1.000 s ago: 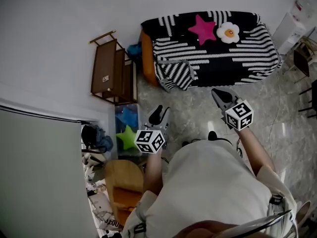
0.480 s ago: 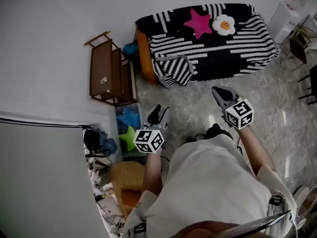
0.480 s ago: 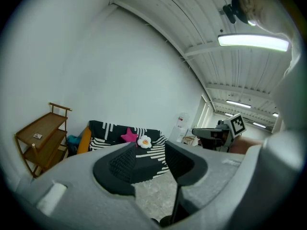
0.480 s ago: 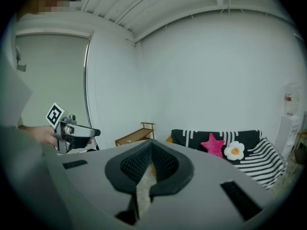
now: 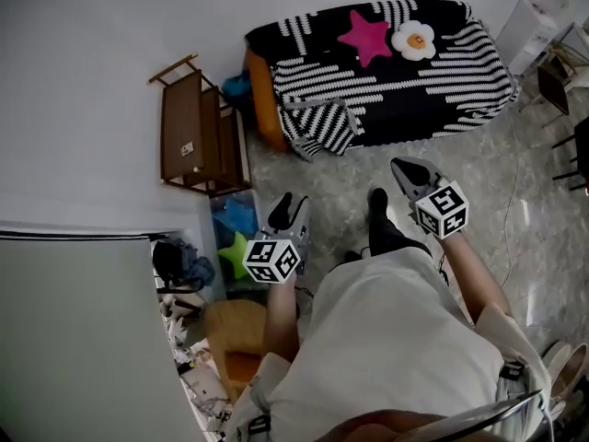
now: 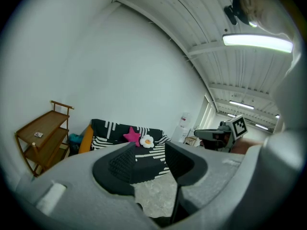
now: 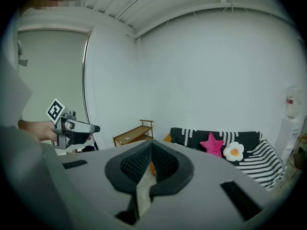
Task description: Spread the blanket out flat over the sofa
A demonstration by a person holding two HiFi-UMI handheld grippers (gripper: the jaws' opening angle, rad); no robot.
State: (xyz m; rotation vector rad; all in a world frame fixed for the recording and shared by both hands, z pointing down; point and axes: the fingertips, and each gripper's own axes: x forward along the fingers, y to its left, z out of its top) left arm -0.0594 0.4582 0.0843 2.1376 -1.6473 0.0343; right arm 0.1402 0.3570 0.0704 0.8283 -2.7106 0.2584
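Observation:
The sofa (image 5: 260, 95) stands against the far wall, orange at its left end. A black-and-white striped blanket (image 5: 405, 86) covers it, with a rumpled fold (image 5: 322, 129) hanging at the front left. A pink star pillow (image 5: 365, 37) and a white flower pillow (image 5: 413, 38) lie on top. My left gripper (image 5: 285, 212) hangs open over the floor, well short of the sofa, nothing between its jaws (image 6: 149, 166). My right gripper (image 5: 408, 170) is also short of the sofa, shut and empty (image 7: 152, 150). The blanket (image 6: 108, 128) shows ahead in both gripper views (image 7: 259, 159).
A brown wooden shelf (image 5: 193, 136) stands left of the sofa. Bins with a green star toy (image 5: 235, 254) and clutter sit at my left. A white appliance (image 5: 543, 17) and dark chairs (image 5: 563, 90) are at the right. My foot (image 5: 377, 215) is on the marble floor.
The sofa has slid up and left in the head view. A dark-shod foot has stepped forward between the grippers. Both grippers stay raised and empty.

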